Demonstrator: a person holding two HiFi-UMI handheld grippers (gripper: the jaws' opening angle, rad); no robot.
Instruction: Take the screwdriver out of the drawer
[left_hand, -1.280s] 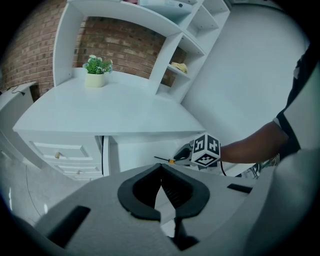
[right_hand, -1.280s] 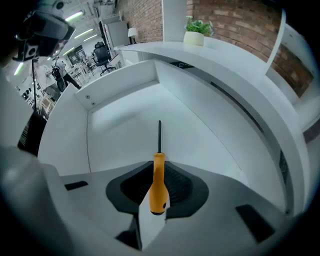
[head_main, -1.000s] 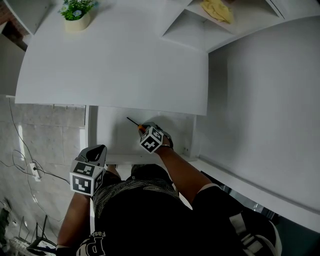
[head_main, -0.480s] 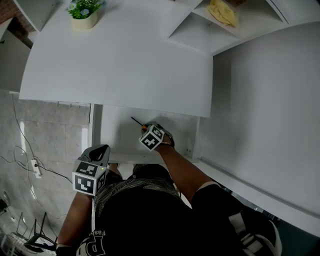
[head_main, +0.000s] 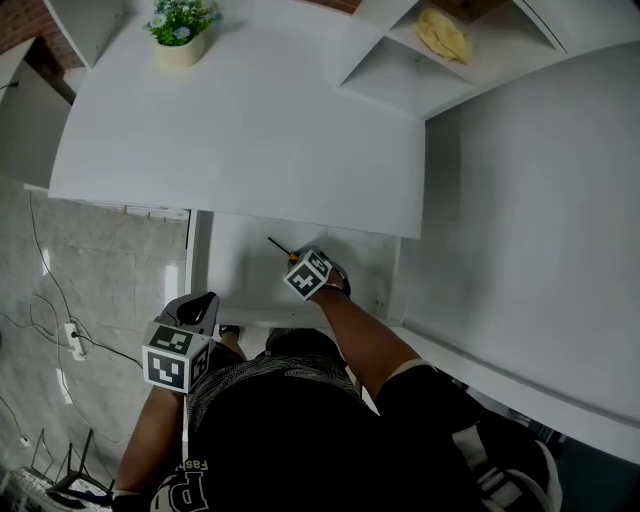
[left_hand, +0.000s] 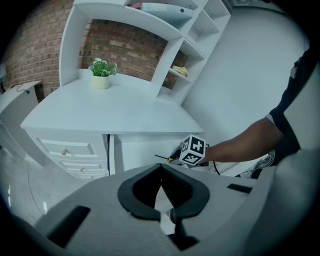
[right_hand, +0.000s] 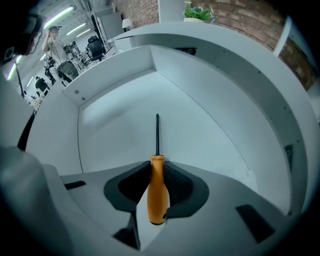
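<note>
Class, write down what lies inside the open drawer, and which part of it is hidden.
Inside the drawer only the orange-handled screwdriver shows, clamped in the right gripper over the white floor. The gripper's own body covers the stretch of floor nearest it.

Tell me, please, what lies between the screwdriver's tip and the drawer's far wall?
Nothing: the right gripper view shows only the bare floor of the drawer ahead of the screwdriver, which the right gripper holds.

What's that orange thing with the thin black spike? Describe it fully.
It is a screwdriver: a smooth orange handle, plastic by its look, and a thin dark straight shaft. The right tool is shut on the handle's front end; the butt sticks out behind. The shaft points into the open white drawer, toward its back corner.
</note>
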